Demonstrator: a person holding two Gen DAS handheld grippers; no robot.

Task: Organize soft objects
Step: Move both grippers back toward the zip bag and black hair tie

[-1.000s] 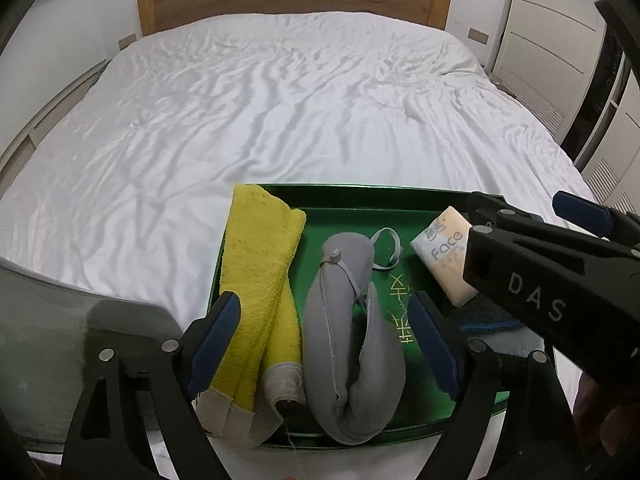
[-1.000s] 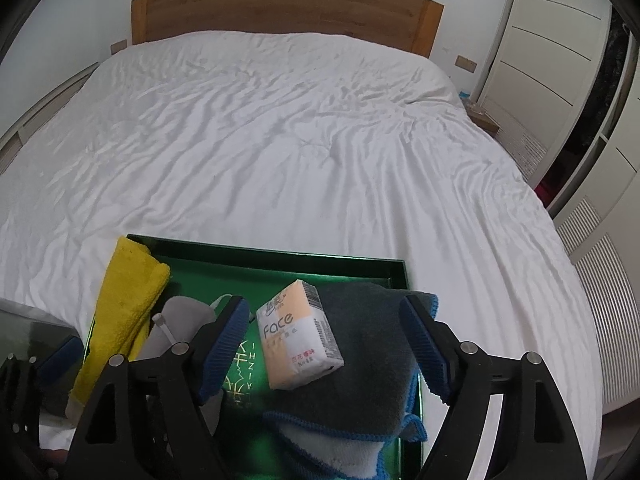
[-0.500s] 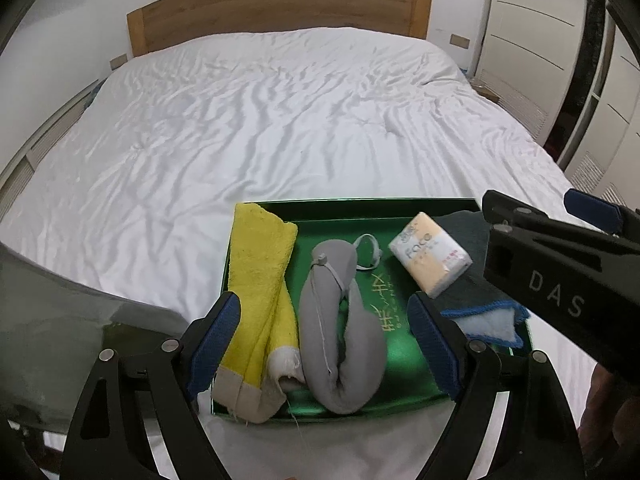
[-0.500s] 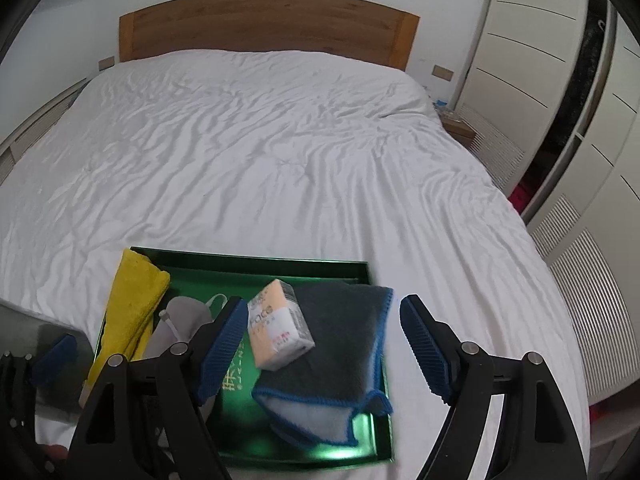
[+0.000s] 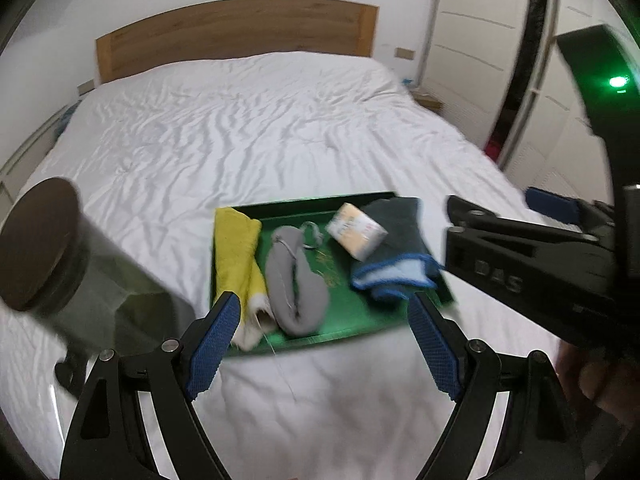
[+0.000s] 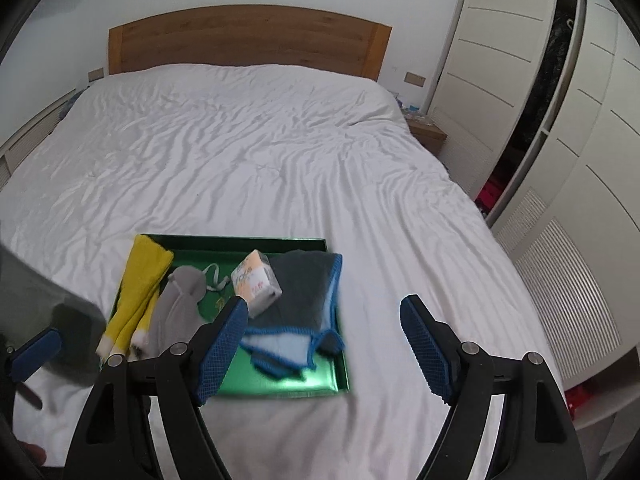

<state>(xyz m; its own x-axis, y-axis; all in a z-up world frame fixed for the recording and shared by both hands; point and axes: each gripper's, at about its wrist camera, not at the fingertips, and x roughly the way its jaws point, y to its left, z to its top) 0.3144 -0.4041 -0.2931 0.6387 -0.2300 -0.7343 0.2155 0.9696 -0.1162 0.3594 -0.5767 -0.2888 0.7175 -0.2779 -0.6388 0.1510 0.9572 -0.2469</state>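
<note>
Soft objects, the yellow towel [image 5: 236, 248], grey sock [image 5: 294, 280], tissue pack [image 5: 357, 231] and dark cloth [image 5: 400, 248], lie in the green tray [image 5: 344, 320] on the bed [image 5: 248, 128]; I have pulled both grippers, left [image 5: 324, 344] and right [image 6: 332, 344], back, spread and empty, so the sorting looks finished.

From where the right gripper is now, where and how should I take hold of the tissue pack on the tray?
Grip the tissue pack across its two long sides, coming down from above. It is a small block lying tilted on the dark blue-edged cloth in the green tray, its top face clear. Probably turn the right gripper, jaws open and empty, to span its narrow width.
</note>
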